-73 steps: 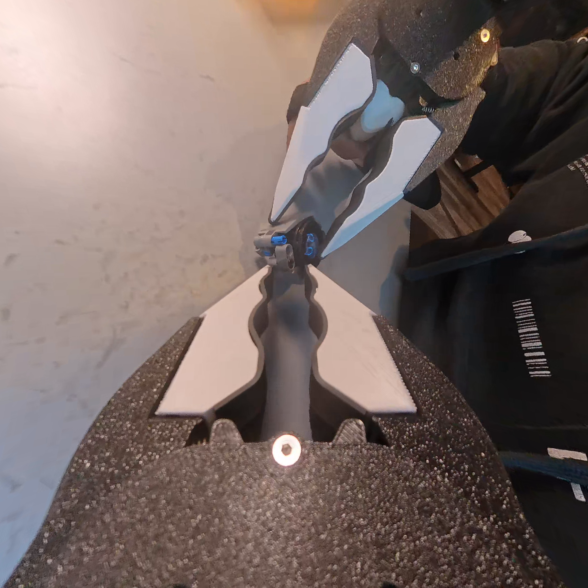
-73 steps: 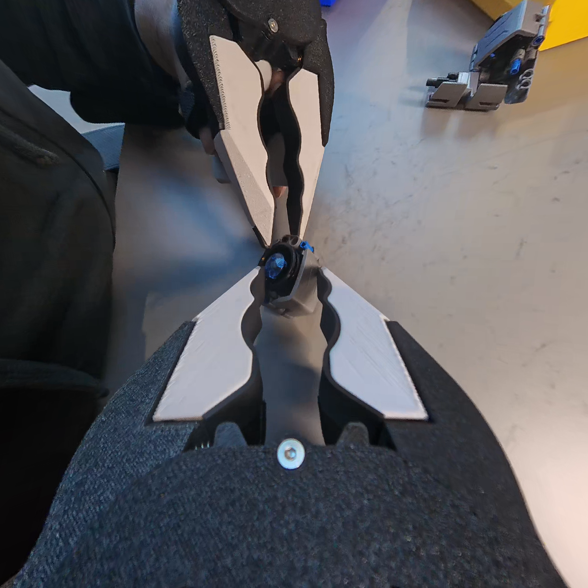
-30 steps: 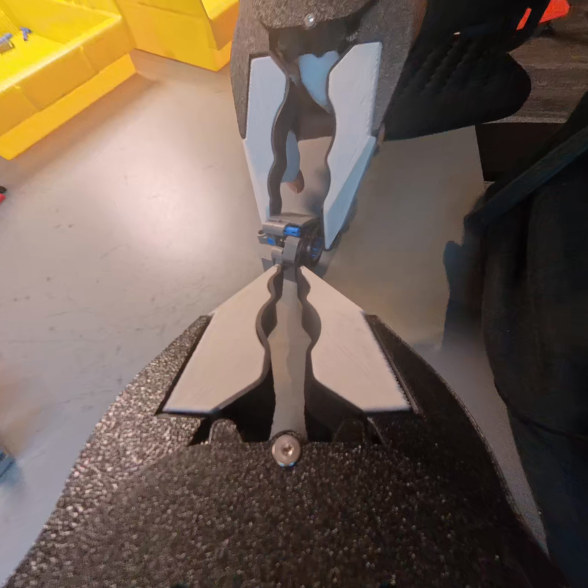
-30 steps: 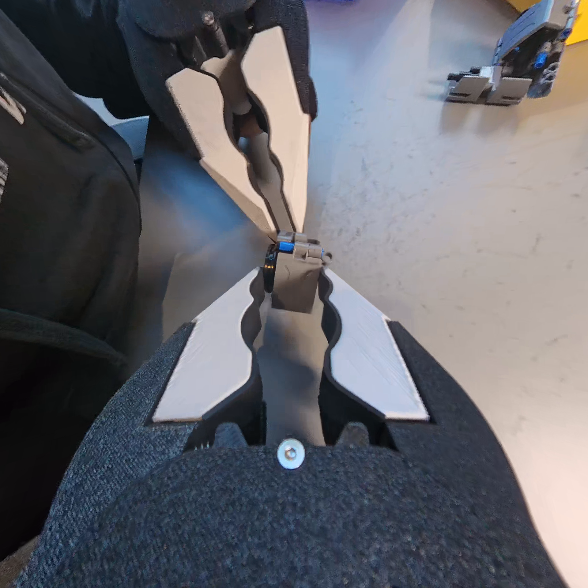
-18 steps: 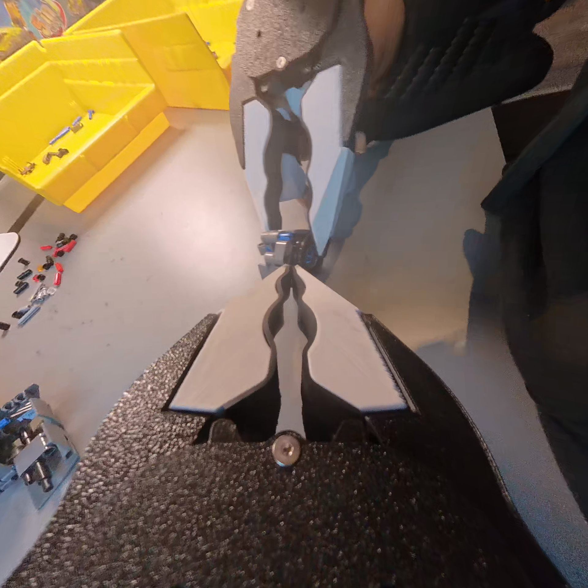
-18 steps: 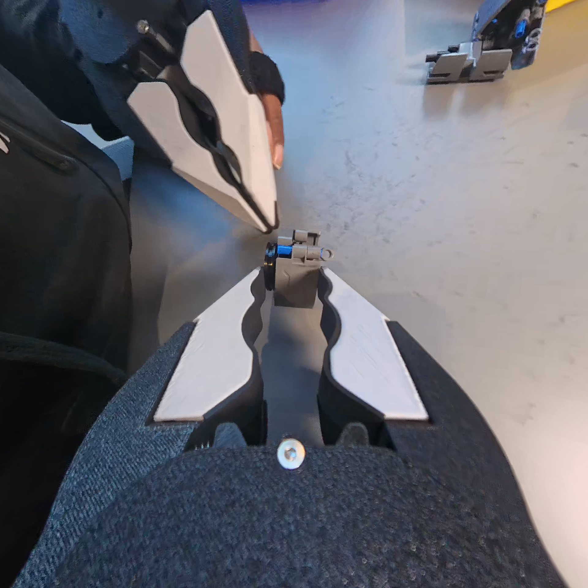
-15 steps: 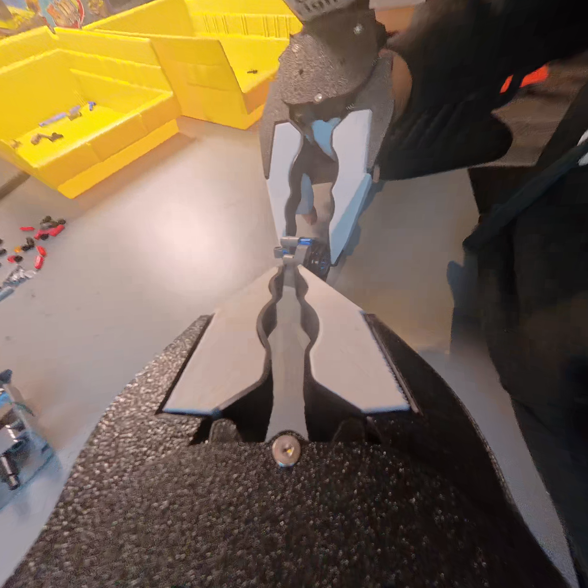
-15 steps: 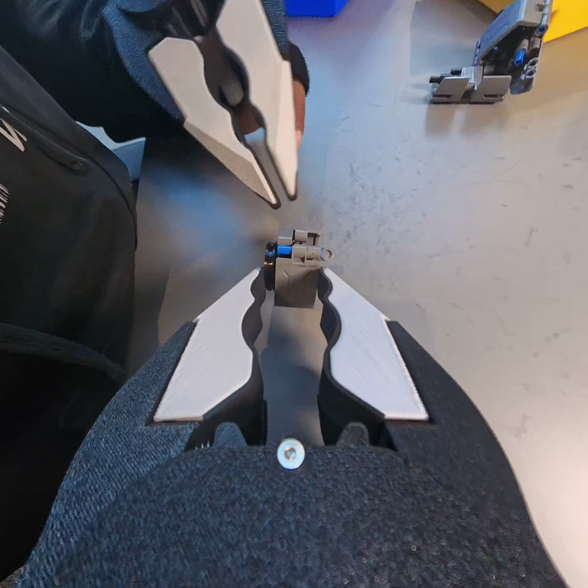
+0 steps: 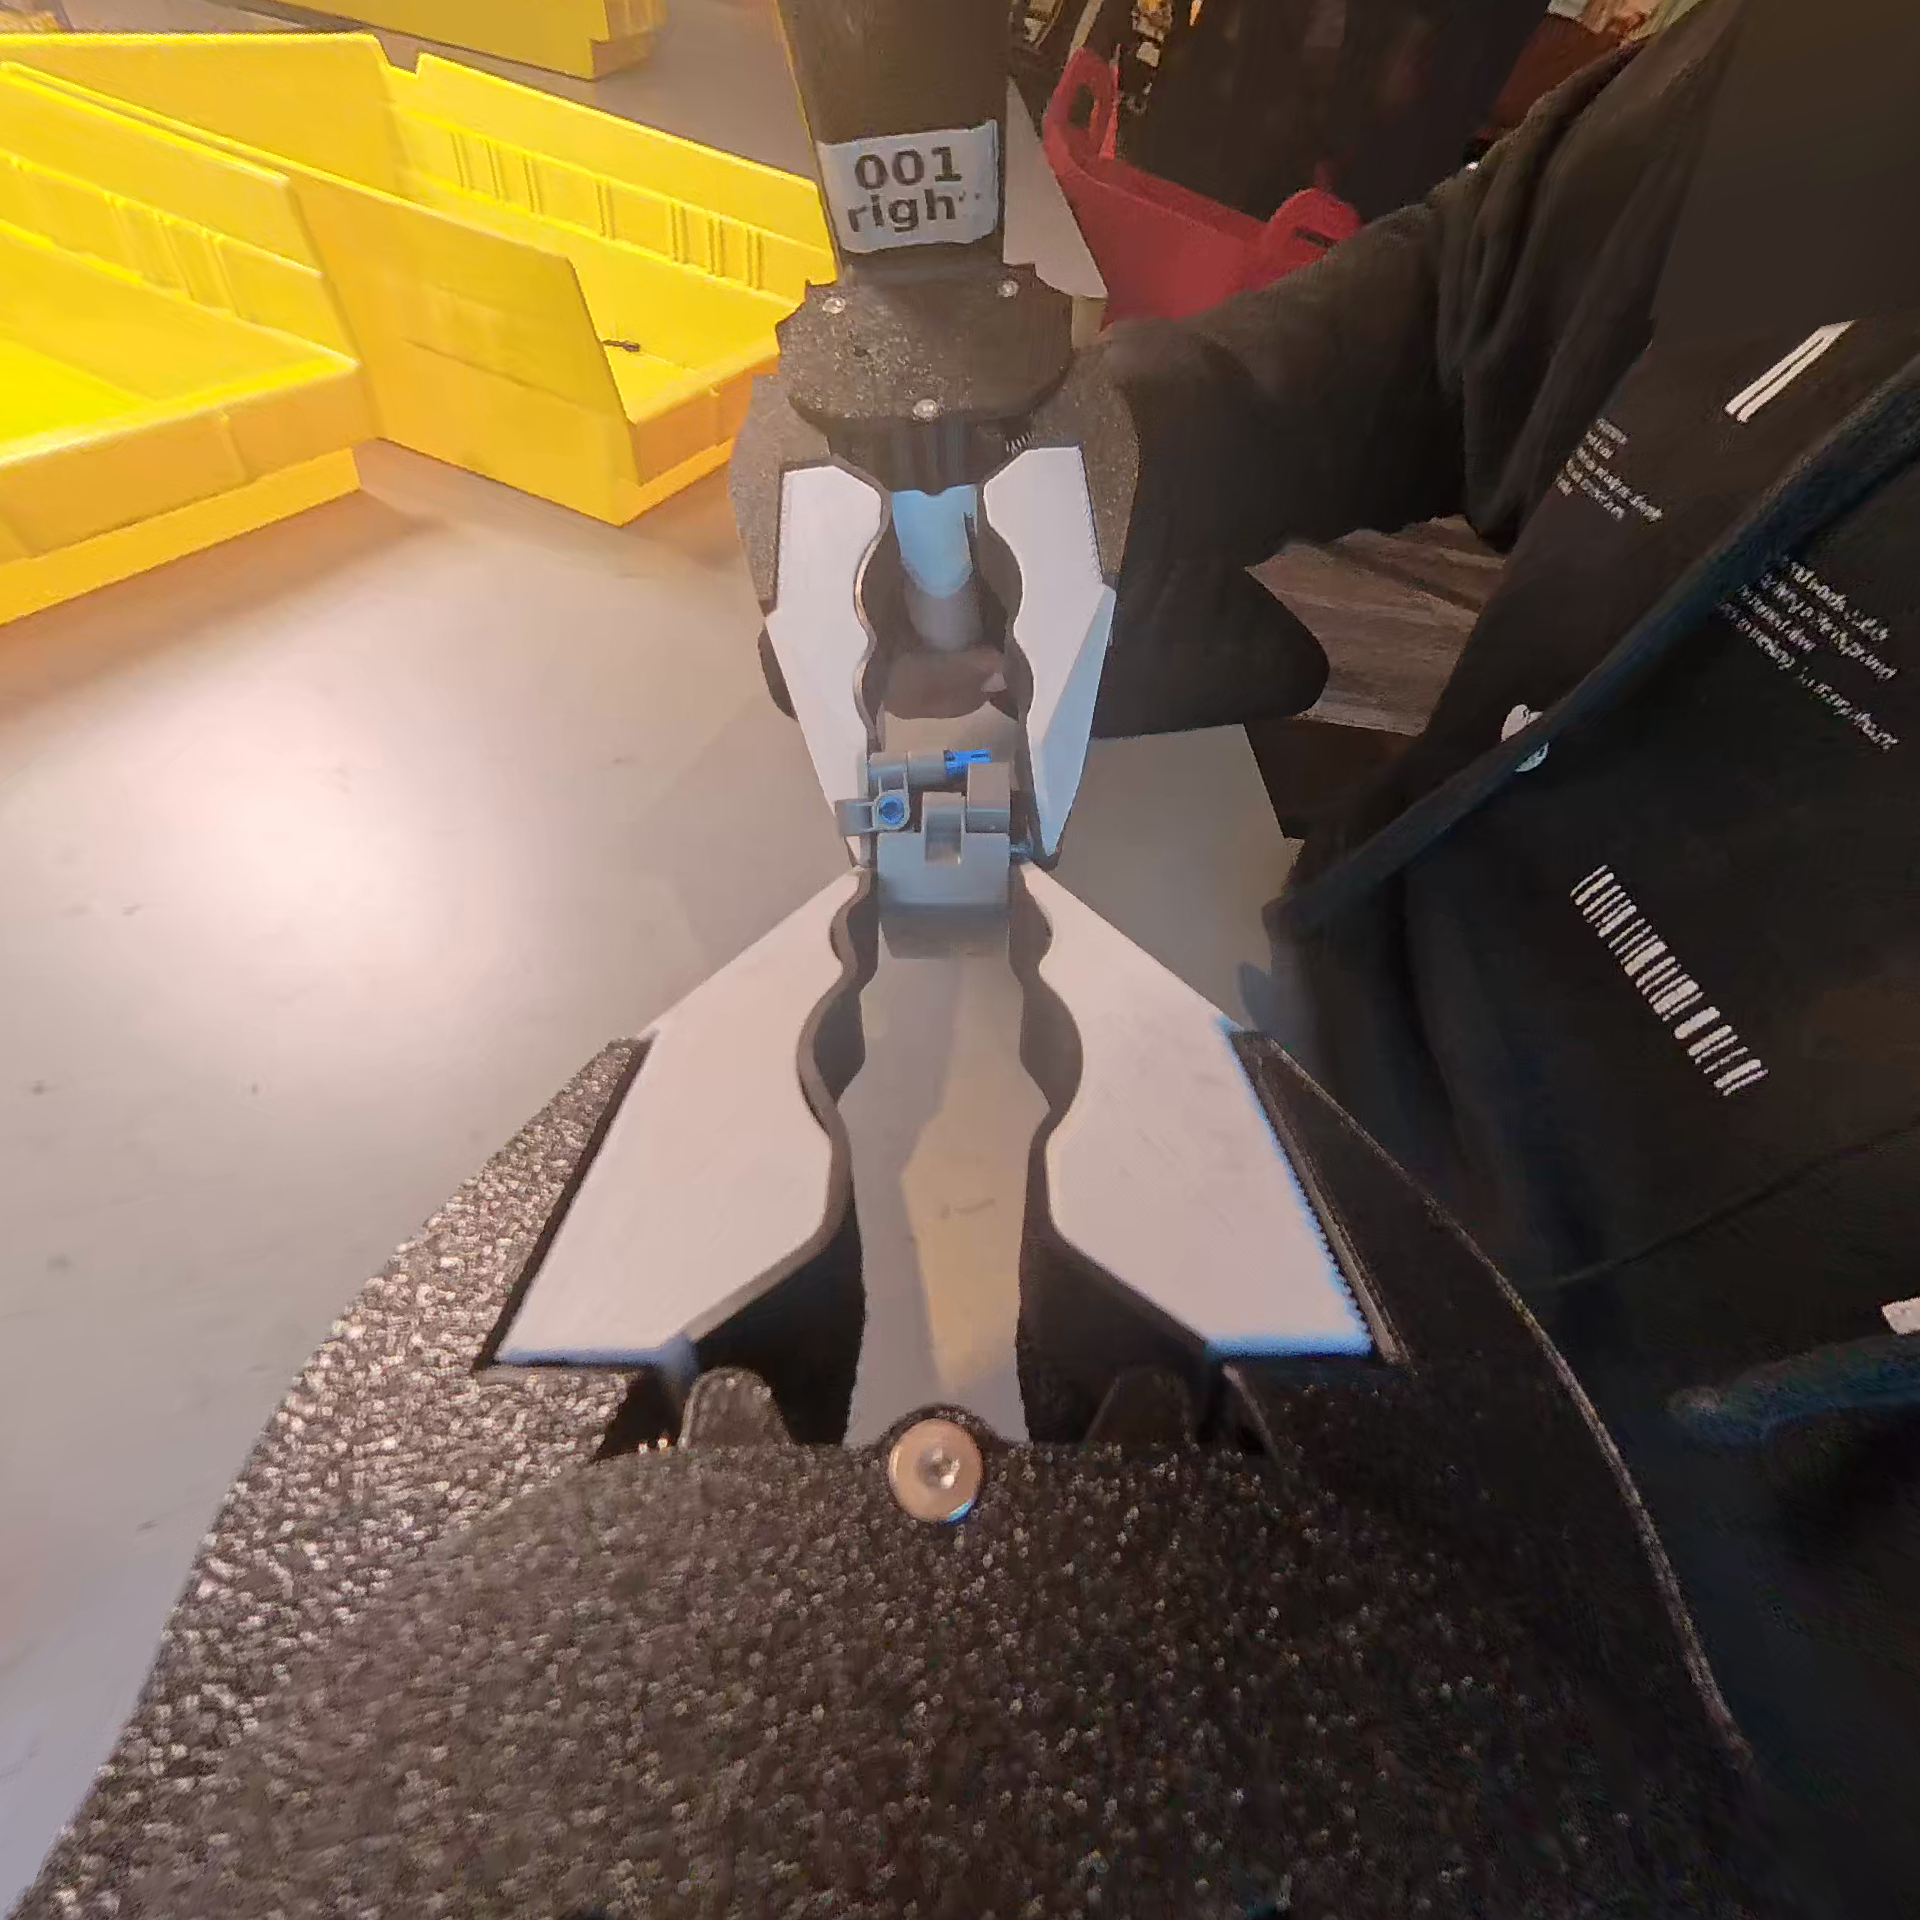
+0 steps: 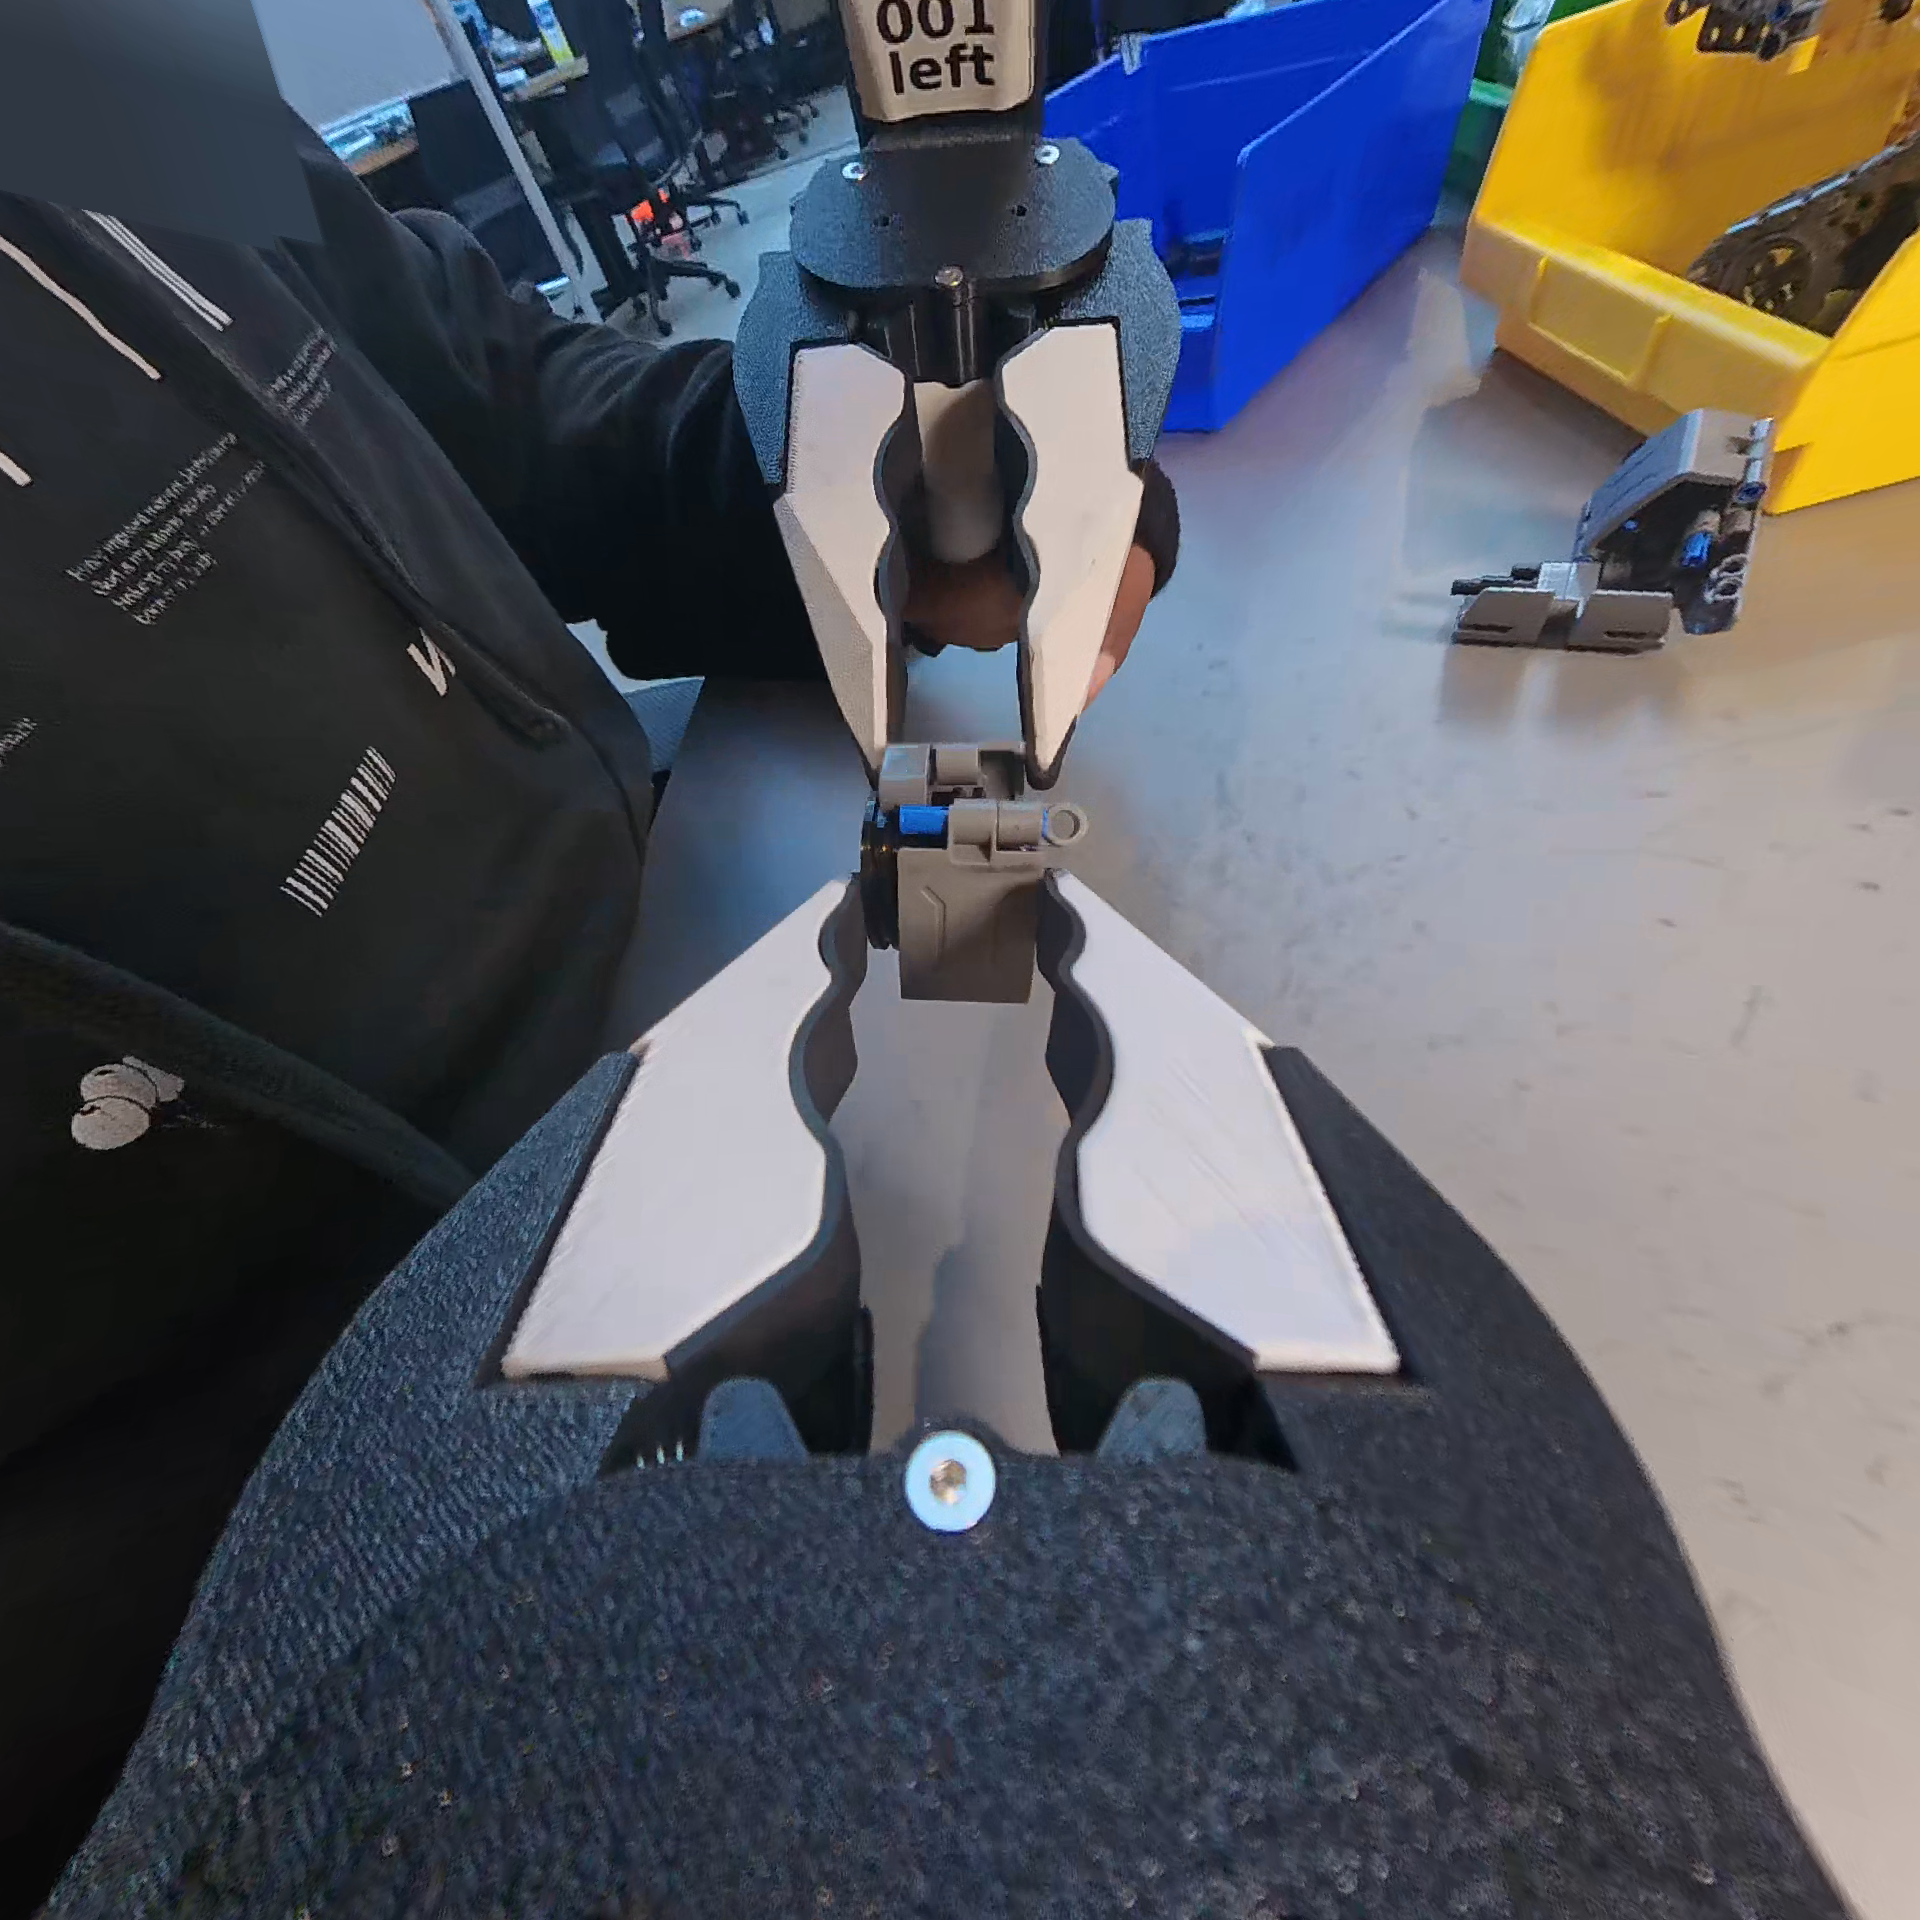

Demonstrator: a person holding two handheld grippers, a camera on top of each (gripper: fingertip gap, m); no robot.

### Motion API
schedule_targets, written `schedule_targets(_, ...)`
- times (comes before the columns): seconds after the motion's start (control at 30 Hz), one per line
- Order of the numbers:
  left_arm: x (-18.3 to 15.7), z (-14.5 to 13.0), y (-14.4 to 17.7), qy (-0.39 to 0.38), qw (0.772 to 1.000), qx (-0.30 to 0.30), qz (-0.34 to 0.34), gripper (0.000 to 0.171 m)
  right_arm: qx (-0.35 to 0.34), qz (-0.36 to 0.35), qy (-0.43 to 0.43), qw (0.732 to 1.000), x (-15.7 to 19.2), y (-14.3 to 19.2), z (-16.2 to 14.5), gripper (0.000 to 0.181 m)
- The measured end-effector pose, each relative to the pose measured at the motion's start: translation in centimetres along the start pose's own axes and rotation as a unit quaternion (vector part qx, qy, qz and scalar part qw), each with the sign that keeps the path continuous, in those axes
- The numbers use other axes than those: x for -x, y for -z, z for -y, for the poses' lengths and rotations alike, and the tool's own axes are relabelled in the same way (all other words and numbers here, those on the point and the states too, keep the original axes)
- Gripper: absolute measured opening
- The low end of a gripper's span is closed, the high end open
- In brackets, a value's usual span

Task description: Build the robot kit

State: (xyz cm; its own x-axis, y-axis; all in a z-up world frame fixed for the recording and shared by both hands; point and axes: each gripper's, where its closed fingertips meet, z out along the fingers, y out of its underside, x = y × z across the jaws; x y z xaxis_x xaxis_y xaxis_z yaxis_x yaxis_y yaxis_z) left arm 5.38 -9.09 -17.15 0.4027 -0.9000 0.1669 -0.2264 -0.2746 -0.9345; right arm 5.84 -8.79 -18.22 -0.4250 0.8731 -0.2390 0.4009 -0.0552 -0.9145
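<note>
Left wrist view: the left gripper [image 9: 940, 883], which half a second ago hung pinched shut and clear of the part, now has its jaws parted just to the width of the small grey brick assembly [image 9: 940, 862] and closed against its sides, as far as this view shows. The piece, with blue pins, is held in the air above the table. The right gripper [image 9: 951, 821] faces it tip to tip and, as before, clamps the assembly's other end, jaws narrowly apart.

The grey table [image 9: 312, 831] is smooth and lightly scuffed. Yellow bins [image 9: 312, 312] stand at its far left, with a red basket [image 9: 1174, 239] beyond the grippers. In the right wrist view, a black hooded top [image 10: 260, 623] fills the left. Then come a blue bin [image 10: 1299, 208], a grey brick sub-assembly [image 10: 1621, 561] lying on the table, and a yellow bin [image 10: 1662, 260] holding a wheeled model. Office chairs stand in the room behind.
</note>
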Motion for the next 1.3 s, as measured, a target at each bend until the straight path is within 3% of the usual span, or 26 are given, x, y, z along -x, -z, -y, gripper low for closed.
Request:
schedule_targets(0.2,-0.3,-0.8,0.1,-0.049,0.998,0.023,0.01,0.024,0.048,0.021,-0.039,0.998,0.2,-0.7,-0.9,0.031)
schedule_targets(0.43,-0.3,-2.7,0.0,-0.083,0.992,0.09,0.027,0.024,0.181,0.01,-0.049,0.982,0.0,-1.4,-2.1,0.032)
schedule_targets(0.53,-0.5,-3.8,-0.4,-0.07,0.992,0.101,0.018,0.024,0.237,0.022,-0.052,0.97,0.3,-1.6,-3.3,0.032)
schedule_targets(0.63,0.0,-4.3,-0.4,-0.018,0.995,0.093,0.018,0.024,0.247,0.026,-0.041,0.968,-0.2,-1.9,-3.8,0.032)
schedule_targets(0.93,2.4,-1.9,1.4,0.125,0.992,-0.025,0.01,0.024,0.061,0.013,-0.07,0.996,-2.6,-1.6,0.3,0.033)
schedule_targets(1.3,4.4,0.4,3.2,0.196,0.97,-0.141,0.017,0.024,-0.125,-0.033,-0.079,0.988,-4.6,-1.2,4.1,0.034)
